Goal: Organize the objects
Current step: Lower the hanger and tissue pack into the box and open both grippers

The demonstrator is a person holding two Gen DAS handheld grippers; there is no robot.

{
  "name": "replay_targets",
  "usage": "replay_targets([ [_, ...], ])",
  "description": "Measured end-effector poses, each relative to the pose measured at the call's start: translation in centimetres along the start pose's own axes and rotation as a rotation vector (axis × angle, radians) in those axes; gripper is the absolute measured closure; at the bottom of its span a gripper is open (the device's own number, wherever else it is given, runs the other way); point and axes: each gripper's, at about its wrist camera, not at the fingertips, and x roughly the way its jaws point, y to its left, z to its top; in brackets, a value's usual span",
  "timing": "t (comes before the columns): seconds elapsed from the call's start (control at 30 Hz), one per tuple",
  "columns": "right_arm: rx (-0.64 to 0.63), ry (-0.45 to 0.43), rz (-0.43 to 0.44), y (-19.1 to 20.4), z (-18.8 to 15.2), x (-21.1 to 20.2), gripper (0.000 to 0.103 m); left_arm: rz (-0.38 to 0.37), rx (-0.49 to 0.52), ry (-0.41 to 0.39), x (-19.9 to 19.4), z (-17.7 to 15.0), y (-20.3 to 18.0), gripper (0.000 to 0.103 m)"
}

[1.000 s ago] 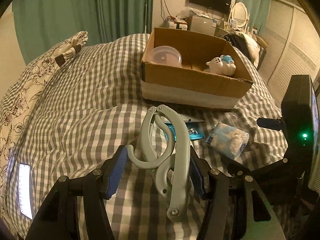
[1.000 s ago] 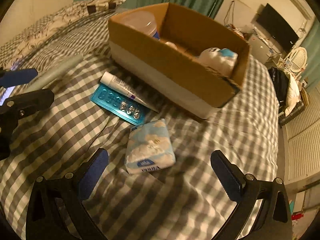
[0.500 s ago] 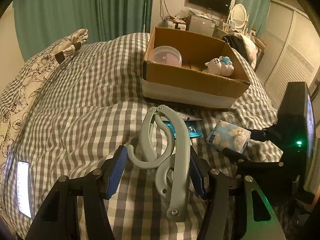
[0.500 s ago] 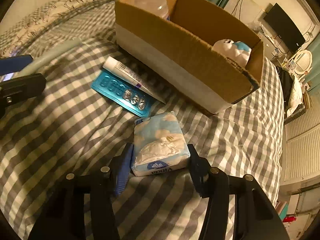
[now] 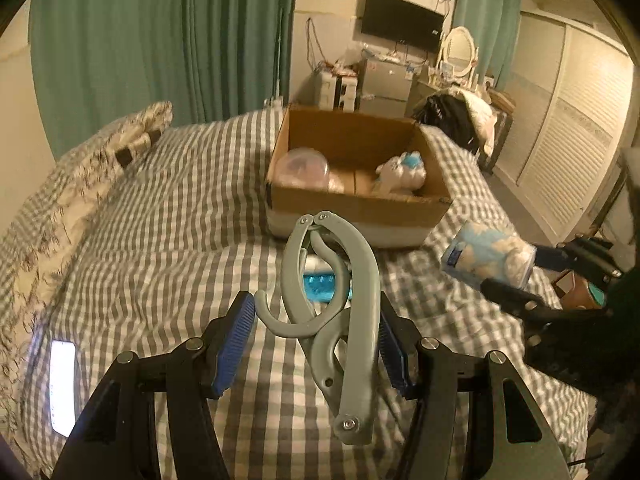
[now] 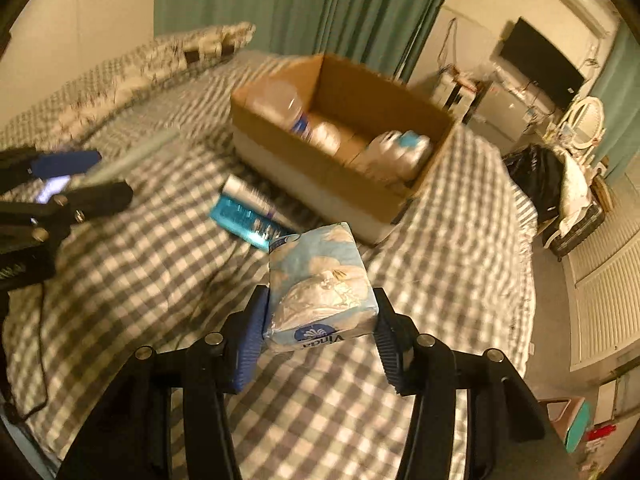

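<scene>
My left gripper is shut on a grey folding hanger and holds it above the checked bed. My right gripper is shut on a blue-and-white tissue pack, lifted off the bed; the pack also shows in the left wrist view. An open cardboard box stands ahead, also in the right wrist view. It holds a clear plastic container and a white-and-blue plush toy. A blue blister pack and a tube lie on the bed in front of the box.
A patterned pillow lies at the left. A lit phone lies on the bed at the near left. The bed's right edge drops to the floor by a louvred wardrobe. A chair with clothes stands beyond the bed.
My right gripper closed on the tissue pack and lifted it off the bed. Both grippers have risen, and the left still holds the hanger.
</scene>
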Motion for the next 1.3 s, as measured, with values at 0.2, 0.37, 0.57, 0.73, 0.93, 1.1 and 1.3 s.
replay_targets([
  [0.2,0.038,-0.113,-0.019,-2.4,2.2,-4.1,0.053,0.011,0.051,-0.063,-0.9,3.1,-1.5,0.043],
  [0.37,0.065,-0.189,-0.032,-4.1,4.8,-5.7,0.053,-0.015,0.075,-0.08,0.1,6.9,-2.1,0.066],
  [0.57,0.088,-0.217,-0.014,-5.5,8.4,-3.8,0.053,-0.069,0.046,0.011,6.0,11.3,-2.0,0.093],
  [0.73,0.115,-0.212,0.02,-6.6,11.0,-0.1,0.053,-0.069,0.023,0.027,10.3,14.8,-1.6,0.093],
  [0.93,0.159,-0.198,0.065,-8.2,14.1,5.4,0.053,-0.067,0.036,-0.018,13.0,19.1,-1.3,0.093],
  [1.1,0.186,-0.171,0.072,-8.6,15.1,9.5,0.051,-0.06,0.035,0.046,17.6,19.6,-0.6,0.093],
  [1.3,0.208,-0.159,0.036,-9.4,13.9,11.1,0.031,-0.048,0.031,0.114,19.1,18.3,0.1,0.059],
])
